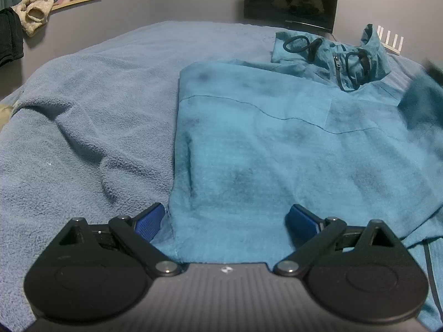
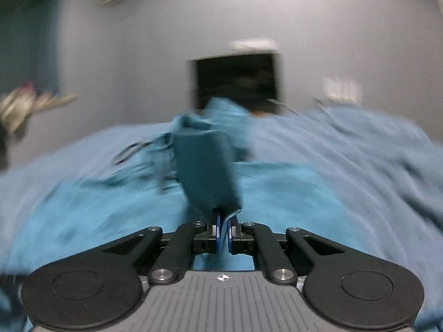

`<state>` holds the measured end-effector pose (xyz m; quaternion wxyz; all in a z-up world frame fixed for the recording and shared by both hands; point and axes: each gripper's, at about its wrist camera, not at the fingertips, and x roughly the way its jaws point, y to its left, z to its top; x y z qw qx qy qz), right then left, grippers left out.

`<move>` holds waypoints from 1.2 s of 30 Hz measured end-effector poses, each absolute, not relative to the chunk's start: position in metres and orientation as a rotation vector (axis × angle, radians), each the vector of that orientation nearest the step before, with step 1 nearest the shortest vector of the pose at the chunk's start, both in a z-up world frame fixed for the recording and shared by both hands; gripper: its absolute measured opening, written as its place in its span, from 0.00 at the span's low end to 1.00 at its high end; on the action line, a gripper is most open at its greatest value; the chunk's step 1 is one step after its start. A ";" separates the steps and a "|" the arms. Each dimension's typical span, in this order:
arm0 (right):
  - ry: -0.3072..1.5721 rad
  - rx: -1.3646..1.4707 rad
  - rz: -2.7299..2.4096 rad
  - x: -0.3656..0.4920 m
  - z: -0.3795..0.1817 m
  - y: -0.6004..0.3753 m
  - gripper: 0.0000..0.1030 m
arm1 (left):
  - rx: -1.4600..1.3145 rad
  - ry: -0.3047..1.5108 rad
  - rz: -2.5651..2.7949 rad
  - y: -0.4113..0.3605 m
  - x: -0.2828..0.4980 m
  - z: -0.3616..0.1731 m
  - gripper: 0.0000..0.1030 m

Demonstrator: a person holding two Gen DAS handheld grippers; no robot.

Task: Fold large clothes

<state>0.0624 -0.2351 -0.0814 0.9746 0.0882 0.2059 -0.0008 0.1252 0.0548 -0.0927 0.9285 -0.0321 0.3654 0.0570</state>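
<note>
- Right wrist view: motion blur throughout; the teal jacket (image 2: pixel 205 166), bed blanket (image 2: pixel 346 149) and dark screen (image 2: pixel 235 83) on the wall lack sharp edges.
- Right tool (image 2: pixel 223 227): raised cloth hides what lies beyond its tips.
- Left wrist view: jacket's right part (image 1: pixel 420 105) blurred and cut by the frame edge.
- Lower hem hidden under left tool (image 1: pixel 225 221).

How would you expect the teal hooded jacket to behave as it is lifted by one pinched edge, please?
Probably floppy: the fabric of the teal hooded jacket pinched in the right hand-held gripper stands in a soft fold. Likely light, since it lies thin and creased on the blue blanket. Its drawcords may dangle.
</note>
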 end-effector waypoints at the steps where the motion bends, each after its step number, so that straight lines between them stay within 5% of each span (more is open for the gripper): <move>1: 0.439 0.247 -0.018 0.065 -0.087 -0.251 0.10 | -0.068 0.749 0.115 0.055 0.125 -0.093 0.95; 4: 0.494 0.402 -0.032 0.069 -0.102 -0.279 0.24 | -0.066 0.751 0.116 0.055 0.127 -0.094 0.95; 5: 0.504 0.437 -0.041 0.070 -0.107 -0.284 0.37 | -0.066 0.752 0.117 0.056 0.127 -0.094 0.95; 9: 0.500 0.569 -0.016 0.067 -0.120 -0.298 0.47 | -0.066 0.751 0.117 0.056 0.126 -0.095 0.95; 11: 0.483 0.617 -0.004 0.072 -0.122 -0.303 0.39 | -0.066 0.751 0.118 0.055 0.126 -0.095 0.95; 12: 0.472 0.615 -0.003 0.071 -0.121 -0.303 0.29 | -0.066 0.751 0.117 0.055 0.126 -0.095 0.95; 13: 0.462 0.601 -0.003 0.070 -0.119 -0.303 0.07 | -0.066 0.751 0.117 0.055 0.126 -0.095 0.95; 19: 0.380 0.546 -0.022 0.054 -0.101 -0.295 0.05 | -0.068 0.751 0.115 0.055 0.126 -0.095 0.95; 23: 0.489 0.485 -0.115 0.058 -0.113 -0.298 0.06 | -0.072 0.753 0.108 0.055 0.126 -0.096 0.96; 26: 0.572 0.475 -0.156 0.063 -0.127 -0.301 0.15 | -0.074 0.753 0.108 0.054 0.126 -0.096 0.96; 29: 0.505 0.421 -0.221 0.055 -0.113 -0.299 0.42 | -0.077 0.751 0.107 0.055 0.126 -0.096 0.96; 36: 0.343 0.115 -0.158 0.052 -0.080 -0.267 0.58 | -0.075 0.752 0.108 0.055 0.127 -0.096 0.96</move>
